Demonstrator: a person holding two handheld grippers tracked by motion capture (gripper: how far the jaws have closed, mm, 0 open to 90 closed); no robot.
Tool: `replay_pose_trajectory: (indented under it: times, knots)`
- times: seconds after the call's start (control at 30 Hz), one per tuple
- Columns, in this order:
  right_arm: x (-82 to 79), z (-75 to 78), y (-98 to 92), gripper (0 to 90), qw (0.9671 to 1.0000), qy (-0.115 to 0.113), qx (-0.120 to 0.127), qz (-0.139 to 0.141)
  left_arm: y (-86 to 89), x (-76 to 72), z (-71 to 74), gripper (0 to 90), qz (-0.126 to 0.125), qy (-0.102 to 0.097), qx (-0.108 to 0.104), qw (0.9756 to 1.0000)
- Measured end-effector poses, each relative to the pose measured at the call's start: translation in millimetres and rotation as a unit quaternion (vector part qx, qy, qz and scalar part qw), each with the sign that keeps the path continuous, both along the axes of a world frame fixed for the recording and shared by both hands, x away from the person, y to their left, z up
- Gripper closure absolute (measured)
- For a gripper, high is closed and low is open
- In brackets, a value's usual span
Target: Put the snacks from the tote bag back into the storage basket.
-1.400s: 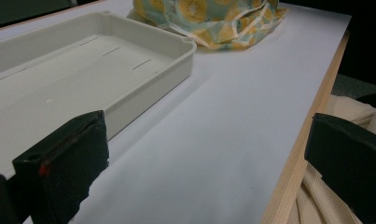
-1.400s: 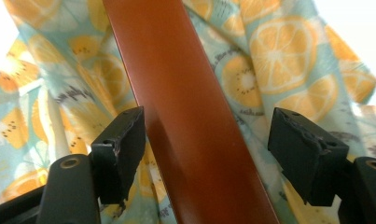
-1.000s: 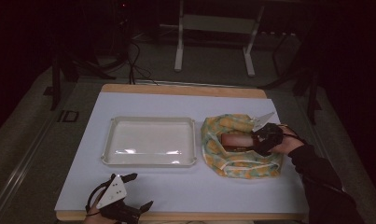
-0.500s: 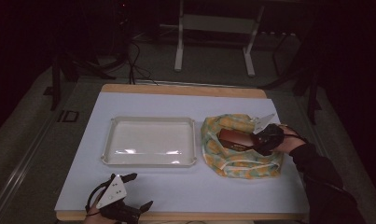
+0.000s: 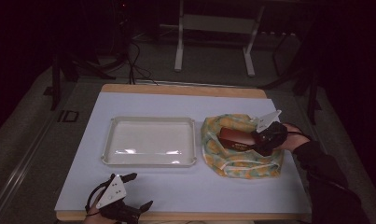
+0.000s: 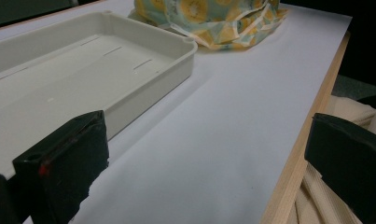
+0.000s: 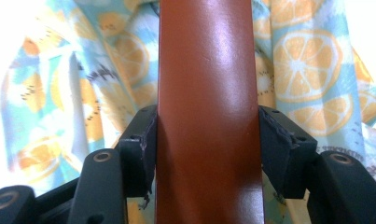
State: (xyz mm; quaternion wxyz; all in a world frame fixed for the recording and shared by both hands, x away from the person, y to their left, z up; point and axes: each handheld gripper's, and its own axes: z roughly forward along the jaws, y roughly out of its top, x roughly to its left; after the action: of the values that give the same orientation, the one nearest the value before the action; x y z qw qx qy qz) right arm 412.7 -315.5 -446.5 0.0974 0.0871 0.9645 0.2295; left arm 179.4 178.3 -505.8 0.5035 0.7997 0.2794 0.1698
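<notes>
While over the fruit-print bag (image 5: 241,156), right tool (image 5: 265,138) clamping brown case (image 5: 237,138); tray (image 5: 149,161) empty; left tool (image 5: 129,191) agape.

Glossy brown case (image 7: 206,112), printed cloth (image 7: 307,74)

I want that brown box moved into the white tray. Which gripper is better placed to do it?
The right gripper: its jaws already clamp the brown box over the fruit-print bag, beside the tray. The left gripper sits open at the table's near edge.
</notes>
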Motion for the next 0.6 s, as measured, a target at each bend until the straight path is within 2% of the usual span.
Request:
replay_pose_trajectory:
  times: [0.6]
  knots:
    - [-8.0,38.0,-1.2,42.8,0.9992,-0.036,0.011,0.013,-0.8,0.3,-0.3,0.0,-0.003,0.001,0.002,1.0]
